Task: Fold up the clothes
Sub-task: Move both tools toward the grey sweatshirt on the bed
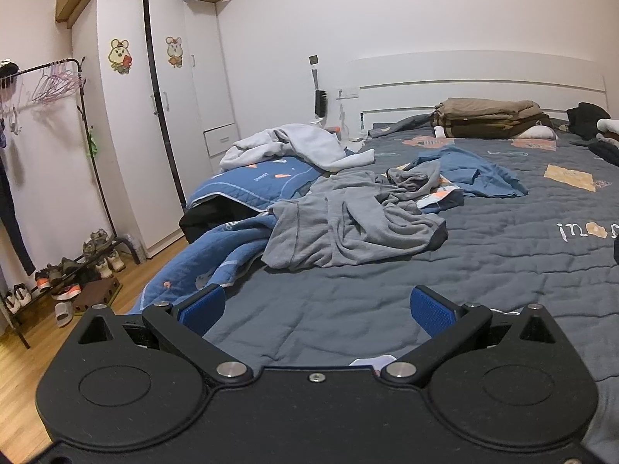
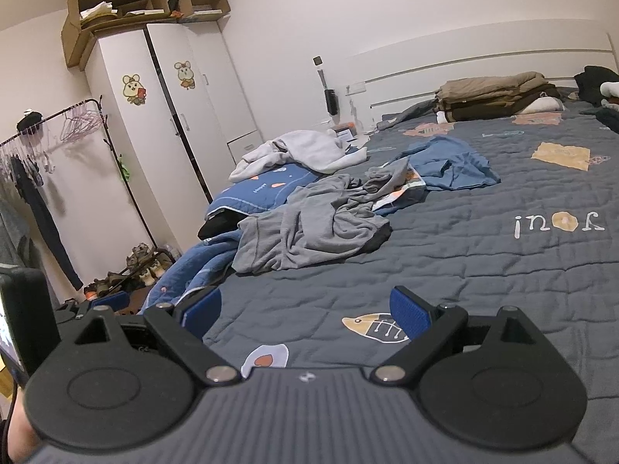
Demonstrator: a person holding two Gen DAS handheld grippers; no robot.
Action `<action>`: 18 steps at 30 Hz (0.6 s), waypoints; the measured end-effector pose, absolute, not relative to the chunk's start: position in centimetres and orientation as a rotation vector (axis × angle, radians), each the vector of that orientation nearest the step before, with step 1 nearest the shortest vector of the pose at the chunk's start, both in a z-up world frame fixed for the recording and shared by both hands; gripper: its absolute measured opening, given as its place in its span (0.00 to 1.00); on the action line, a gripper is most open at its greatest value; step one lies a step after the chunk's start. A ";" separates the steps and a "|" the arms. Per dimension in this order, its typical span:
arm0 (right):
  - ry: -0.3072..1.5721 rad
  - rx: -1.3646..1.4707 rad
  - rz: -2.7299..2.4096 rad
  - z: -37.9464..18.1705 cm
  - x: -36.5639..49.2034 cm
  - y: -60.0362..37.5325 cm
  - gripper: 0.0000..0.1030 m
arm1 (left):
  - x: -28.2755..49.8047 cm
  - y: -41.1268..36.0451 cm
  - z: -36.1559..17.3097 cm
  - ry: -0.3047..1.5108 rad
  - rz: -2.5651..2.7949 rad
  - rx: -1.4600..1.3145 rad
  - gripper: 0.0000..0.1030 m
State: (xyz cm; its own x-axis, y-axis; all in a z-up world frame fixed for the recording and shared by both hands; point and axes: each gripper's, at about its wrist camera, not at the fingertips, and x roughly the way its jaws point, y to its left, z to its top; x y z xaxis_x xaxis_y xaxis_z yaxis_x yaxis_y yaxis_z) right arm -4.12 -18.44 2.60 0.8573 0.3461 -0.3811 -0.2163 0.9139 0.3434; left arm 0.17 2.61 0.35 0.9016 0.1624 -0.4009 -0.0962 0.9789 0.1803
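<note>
grey-blue quilted bedspread [image 1: 483,255] covers a wide bed, both grippers held low over its near edge; the left gripper [image 1: 317,311] has its blue-padded fingers spread wide with nothing between them; the right gripper [image 2: 305,311] is likewise spread and holds nothing, its pads above a fish print [image 2: 375,326] on the cover; a crumpled grey garment [image 1: 348,228] lies ahead toward the left side of the bed, well apart from both grippers; just beyond it sits a smaller grey piece [image 1: 416,178], and a blue garment [image 1: 472,172] is spread to its right; a pale hooded top [image 1: 305,147] is heaped farther left on a bunched blue quilt [image 1: 251,185]; folded brown and tan bedding [image 1: 491,118] is stacked at the far headboard [image 1: 483,77]; a white wardrobe [image 1: 154,116] with cartoon stickers stands at far left, cardboard boxes [image 2: 127,4] on top; a clothes rack [image 1: 50,77] and shoes [image 1: 69,270] line the left wall.
</note>
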 end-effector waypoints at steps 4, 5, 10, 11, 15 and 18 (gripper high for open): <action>0.454 0.296 0.300 2.6 -4.1 -18.3 0.91 | 0.2 2.8 0.3 0.430 0.138 0.155 1.00; 0.454 0.297 0.301 2.6 -4.0 -18.2 0.91 | 0.2 2.9 0.3 0.432 0.138 0.153 1.00; 0.458 0.293 0.299 2.5 -3.9 -18.1 0.91 | 0.2 3.2 0.2 0.435 0.136 0.147 1.00; 0.458 0.294 0.300 2.5 -3.9 -18.0 0.91 | 0.2 3.2 0.2 0.435 0.136 0.147 1.00; 0.462 0.294 0.299 2.4 -3.7 -17.8 0.91 | 0.3 3.2 0.2 0.437 0.137 0.147 1.00; 0.472 0.304 0.301 2.2 -3.6 -17.7 0.91 | 0.4 3.3 0.2 0.448 0.131 0.144 1.00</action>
State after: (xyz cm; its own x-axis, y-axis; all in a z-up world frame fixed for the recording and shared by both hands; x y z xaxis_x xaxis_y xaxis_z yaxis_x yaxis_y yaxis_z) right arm -3.58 -17.69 2.19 0.8486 0.3502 -0.3965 -0.2115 0.9116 0.3525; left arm 0.36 3.35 0.16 0.8932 0.1572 -0.4212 -0.0941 0.9815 0.1668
